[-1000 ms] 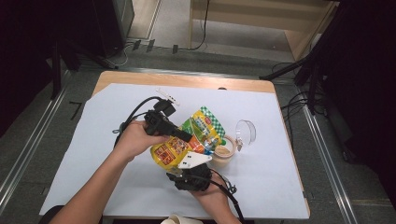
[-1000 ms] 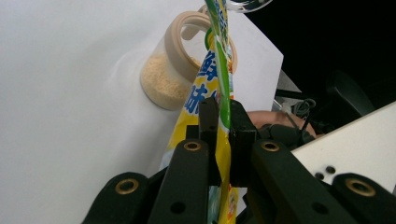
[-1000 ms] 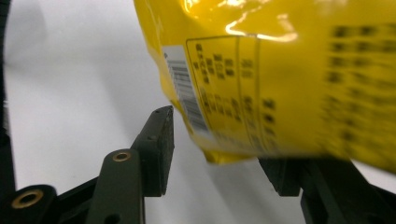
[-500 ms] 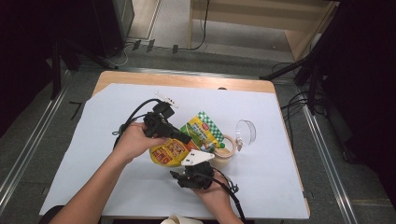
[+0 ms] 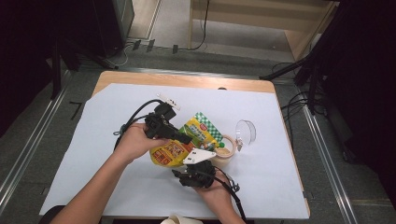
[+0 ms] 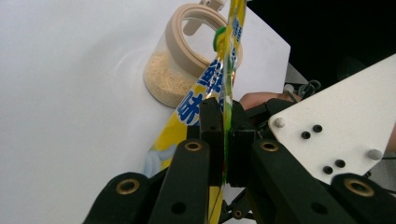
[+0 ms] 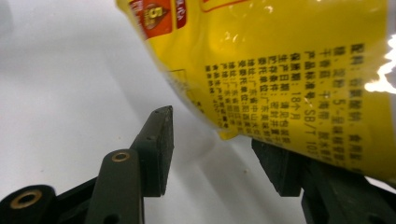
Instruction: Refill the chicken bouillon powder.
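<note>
Pouch (image 5: 180,147) held tilted over jar (image 5: 226,150) | left gripper (image 6: 223,135) clamped on pouch edge | right gripper (image 7: 215,154) apart under pouch bottom, possibly touching | pouch mouth to be kept over jar rim.

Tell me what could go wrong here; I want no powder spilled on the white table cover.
The yellow plastic pouch, pinched at one edge by the left gripper, leans over the open clear jar of beige powder; a swing might tip the jar. The right gripper stands open beneath the pouch's lower corner, so that end looks unsupported and could sag or slip. Pouring at this slant may miss the jar's tan rim.
</note>
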